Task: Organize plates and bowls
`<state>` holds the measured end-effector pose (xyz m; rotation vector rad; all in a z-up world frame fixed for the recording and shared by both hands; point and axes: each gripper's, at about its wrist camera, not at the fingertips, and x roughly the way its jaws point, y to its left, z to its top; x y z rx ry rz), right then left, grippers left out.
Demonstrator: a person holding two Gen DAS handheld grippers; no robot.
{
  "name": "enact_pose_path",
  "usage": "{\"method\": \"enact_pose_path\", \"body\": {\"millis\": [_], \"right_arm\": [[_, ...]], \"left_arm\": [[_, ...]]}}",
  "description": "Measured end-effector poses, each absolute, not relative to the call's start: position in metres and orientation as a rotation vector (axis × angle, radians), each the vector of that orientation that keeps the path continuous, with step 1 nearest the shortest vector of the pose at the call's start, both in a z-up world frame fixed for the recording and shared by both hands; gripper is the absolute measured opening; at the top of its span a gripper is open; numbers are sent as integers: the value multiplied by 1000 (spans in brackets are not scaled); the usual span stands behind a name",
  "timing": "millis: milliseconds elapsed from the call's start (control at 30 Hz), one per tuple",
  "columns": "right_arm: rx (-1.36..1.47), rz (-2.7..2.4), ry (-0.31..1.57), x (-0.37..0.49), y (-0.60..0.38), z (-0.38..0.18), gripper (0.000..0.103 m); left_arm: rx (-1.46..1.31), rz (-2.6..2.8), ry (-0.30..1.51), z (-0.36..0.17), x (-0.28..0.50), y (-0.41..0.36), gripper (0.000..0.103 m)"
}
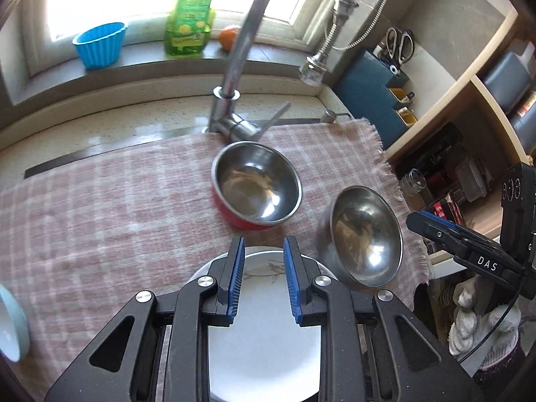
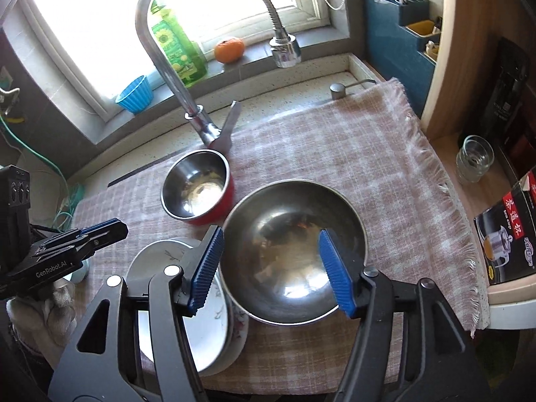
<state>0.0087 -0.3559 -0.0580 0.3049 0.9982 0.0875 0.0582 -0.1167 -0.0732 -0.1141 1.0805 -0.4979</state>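
Observation:
A white plate (image 1: 261, 328) with a faint twig print lies on the pink checked cloth (image 1: 100, 207), under my open left gripper (image 1: 263, 251); in the right wrist view it tops a stack of plates (image 2: 214, 328). A red-sided steel bowl (image 1: 256, 184) sits beyond it, also seen in the right wrist view (image 2: 197, 189). A plain steel bowl (image 1: 363, 236) sits at the right. My right gripper (image 2: 271, 244) is open, its jaws either side of that steel bowl (image 2: 288, 251), left pad outside the rim, right pad (image 2: 335, 271) over its inside.
A tap (image 1: 231, 100) arches over the cloth at the back. A blue cup (image 1: 100, 45), green bottle (image 1: 191, 13) and orange (image 2: 229, 50) stand on the sill. A pale blue bowl (image 1: 11, 321) is at the left edge. Shelves with a glass (image 2: 474, 162) are on the right.

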Motion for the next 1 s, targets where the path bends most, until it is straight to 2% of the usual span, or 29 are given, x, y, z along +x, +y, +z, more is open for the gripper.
{"method": "enact_pose_path", "body": {"millis": [67, 300, 633, 767, 1000], "right_arm": [[298, 123, 995, 13, -345, -55, 62], [268, 218, 1021, 45, -318, -59, 62], [322, 276, 1138, 100, -314, -98, 62], [326, 279, 1175, 114, -314, -109, 52], [346, 278, 1221, 129, -316, -126, 44]], "left_arm": [[-145, -451, 1063, -71, 56, -96, 28], [-208, -394, 1066, -73, 66, -60, 28], [-244, -418, 1106, -95, 102, -83, 28], [-266, -437, 1143, -107, 114, -95, 28], [-278, -436, 1193, -123, 130, -110, 28]]}}
